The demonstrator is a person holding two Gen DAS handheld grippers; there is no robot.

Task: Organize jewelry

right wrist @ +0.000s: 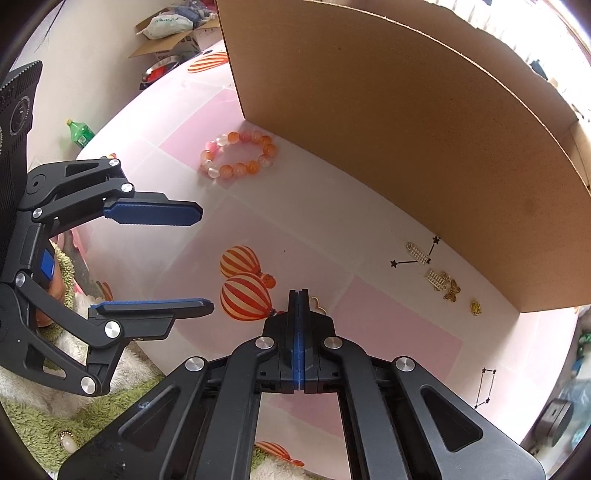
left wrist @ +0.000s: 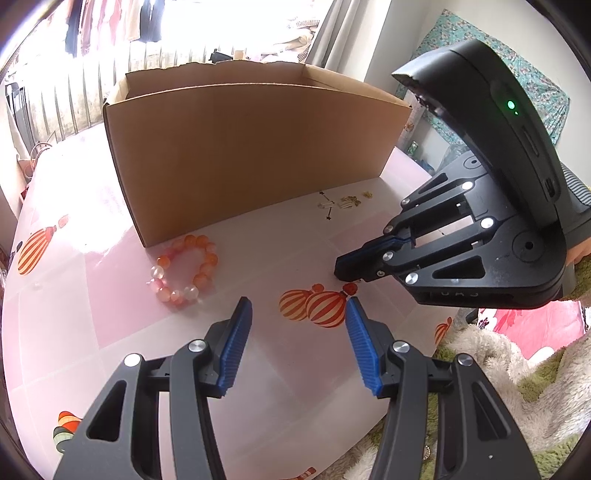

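A bead bracelet (left wrist: pixel 184 267) (right wrist: pixel 240 153) in orange, pink and white lies on the pink tablecloth (right wrist: pixel 391 332) against the front wall of a cardboard box (left wrist: pixel 251 147) (right wrist: pixel 406 147). Several small gold pieces (right wrist: pixel 441 280) (left wrist: pixel 347 201) lie near the box's right corner. A thin gold heart-shaped earring (right wrist: pixel 316 305) lies on the cloth right beside the tip of my right gripper (right wrist: pixel 299 292) (left wrist: pixel 338 267), which points steeply down with its pads together. I cannot tell whether the earring is pinched. My left gripper (left wrist: pixel 299 301) (right wrist: pixel 205 260) hovers open and empty over the balloon print.
The box's tall wall blocks the far side. The table's near edge borders a green and white fluffy blanket (left wrist: pixel 498 369). A green bottle (right wrist: pixel 79 133) and a carton of clutter (right wrist: pixel 173 33) stand on the floor beyond the table's left side.
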